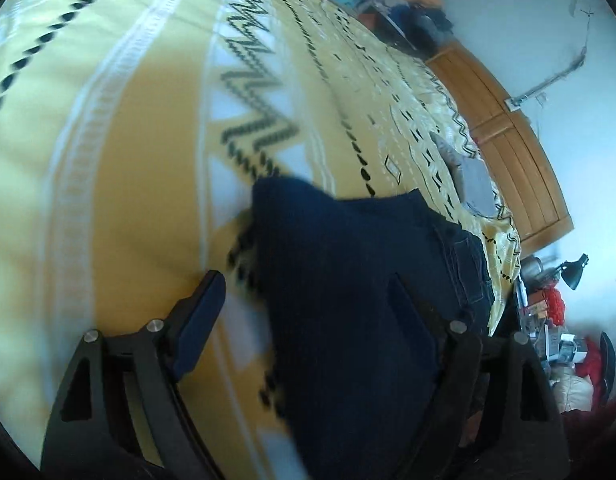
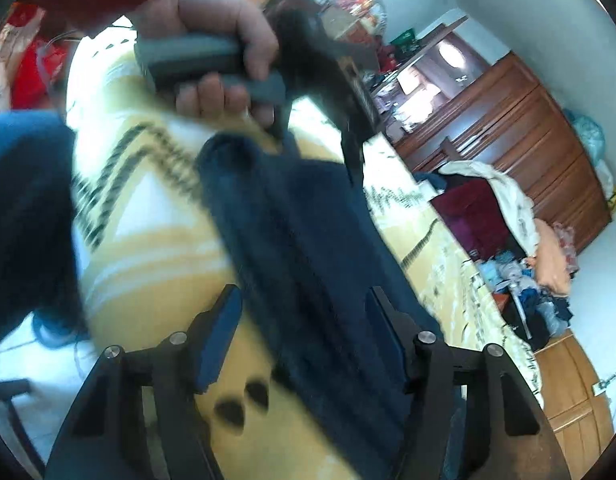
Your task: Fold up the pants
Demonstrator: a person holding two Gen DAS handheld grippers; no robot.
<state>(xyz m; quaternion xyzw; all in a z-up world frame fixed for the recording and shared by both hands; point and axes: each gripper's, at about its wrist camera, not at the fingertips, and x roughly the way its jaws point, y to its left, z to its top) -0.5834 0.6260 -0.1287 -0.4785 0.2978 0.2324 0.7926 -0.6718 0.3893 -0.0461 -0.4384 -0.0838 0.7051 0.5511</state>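
Dark navy pants lie on the yellow patterned bedspread. In the left wrist view my left gripper is open, its fingers wide apart over the pants' near end; a folded edge with a pocket seam shows at right. In the right wrist view the pants run as a long dark strip between my open right gripper's fingers. At the strip's far end a hand holds the left gripper, its tips at the cloth; whether they pinch it is blurred.
A wooden headboard and a grey folded item lie at the bed's far side. A cluttered nightstand with a black lamp stands beside it. A brown dresser and a clothes pile flank the bed.
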